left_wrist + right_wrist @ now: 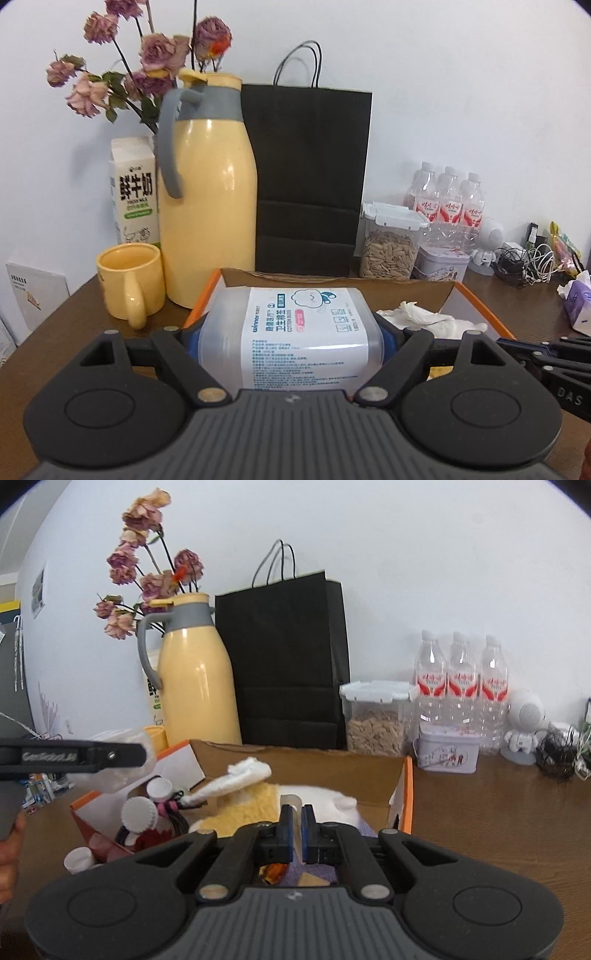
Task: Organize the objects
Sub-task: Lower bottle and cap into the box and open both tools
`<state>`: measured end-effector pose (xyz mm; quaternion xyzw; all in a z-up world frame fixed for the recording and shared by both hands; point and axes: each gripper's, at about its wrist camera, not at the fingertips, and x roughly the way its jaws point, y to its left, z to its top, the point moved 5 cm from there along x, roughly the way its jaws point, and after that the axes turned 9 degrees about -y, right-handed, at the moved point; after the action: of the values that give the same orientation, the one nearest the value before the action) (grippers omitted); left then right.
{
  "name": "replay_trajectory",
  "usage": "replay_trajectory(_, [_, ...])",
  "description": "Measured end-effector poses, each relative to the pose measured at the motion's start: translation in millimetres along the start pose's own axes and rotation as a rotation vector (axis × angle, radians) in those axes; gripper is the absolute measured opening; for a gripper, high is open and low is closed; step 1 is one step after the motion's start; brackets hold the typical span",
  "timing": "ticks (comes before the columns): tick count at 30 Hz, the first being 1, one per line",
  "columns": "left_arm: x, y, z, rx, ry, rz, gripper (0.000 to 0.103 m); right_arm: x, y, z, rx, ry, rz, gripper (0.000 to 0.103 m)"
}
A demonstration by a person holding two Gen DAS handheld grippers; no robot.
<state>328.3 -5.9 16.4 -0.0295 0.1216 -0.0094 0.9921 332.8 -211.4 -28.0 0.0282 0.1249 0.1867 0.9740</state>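
Note:
My left gripper [290, 338] is shut on a clear plastic cotton bud box [295, 325] with a white label, its blue pads pressing the box's two ends. It holds the box above the near left part of an open cardboard box with orange edges [480, 306]. In the right wrist view that gripper's finger [110, 755] and the blurred clear box [125, 771] hang over the cardboard box's left corner [85, 801]. My right gripper [297, 818] is shut on nothing, low over the cardboard box's front. Inside lie a white cloth [243, 775], a yellow cloth [251, 808] and white-capped bottles [138, 812].
Along the wall stand a yellow thermos [207, 206], a yellow mug [129, 280], a milk carton [133, 192], dried flowers [147, 62], a black paper bag [310, 173], a seed container [389, 243], water bottles [447, 199] and a tin [441, 262]. Cables [524, 262] and a tissue pack [578, 299] lie at the right.

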Motion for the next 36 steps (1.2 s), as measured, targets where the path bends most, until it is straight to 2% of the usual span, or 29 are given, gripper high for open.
replay_trajectory(8, [9, 1, -8, 0.020, 0.014, -0.021, 0.084, 12, -1, -8, -0.011, 0.025, 0.004, 0.004])
replay_trajectory(12, [6, -1, -9, 0.043, -0.003, 0.003, 0.084, 10, 0, -11, -0.009, 0.033, 0.001, 0.007])
replay_trajectory(14, [4, 2, -8, 0.038, -0.011, 0.019, 0.096, 9, 0, -12, -0.006, 0.035, -0.012, 0.013])
replay_trajectory(15, [2, 3, -7, 0.032, -0.019, 0.022, 0.098, 8, 0, -12, -0.006, 0.037, -0.019, 0.015])
replay_trajectory(16, [1, 4, -6, 0.028, -0.025, 0.024, 0.103, 7, 0, -12, -0.003, 0.034, -0.017, 0.024])
replay_trajectory(17, [-1, 5, -5, 0.024, -0.030, 0.026, 0.103, 5, 0, -11, -0.002, 0.028, -0.021, 0.041])
replay_trajectory(18, [-2, 6, -5, 0.019, -0.035, 0.031, 0.103, 3, 1, -11, -0.003, 0.020, -0.027, 0.052])
replay_trajectory(19, [-3, 7, -4, 0.015, -0.038, 0.034, 0.103, 1, 1, -10, -0.005, 0.011, -0.032, 0.074])
replay_trajectory(20, [-4, 8, -5, 0.010, -0.038, 0.035, 0.103, -1, 2, -9, -0.006, 0.000, -0.036, 0.091])
replay_trajectory(21, [-5, 9, -5, 0.003, -0.037, 0.037, 0.103, -2, 2, -8, -0.010, -0.009, -0.040, 0.095])
replay_trajectory(25, [-7, 13, -3, -0.019, -0.045, 0.045, 0.103, -5, 4, -6, -0.011, -0.018, -0.035, 0.103])
replay_trajectory(36, [-15, 11, 1, -0.023, -0.068, 0.038, 0.103, -8, 5, -6, -0.012, -0.014, -0.050, 0.103])
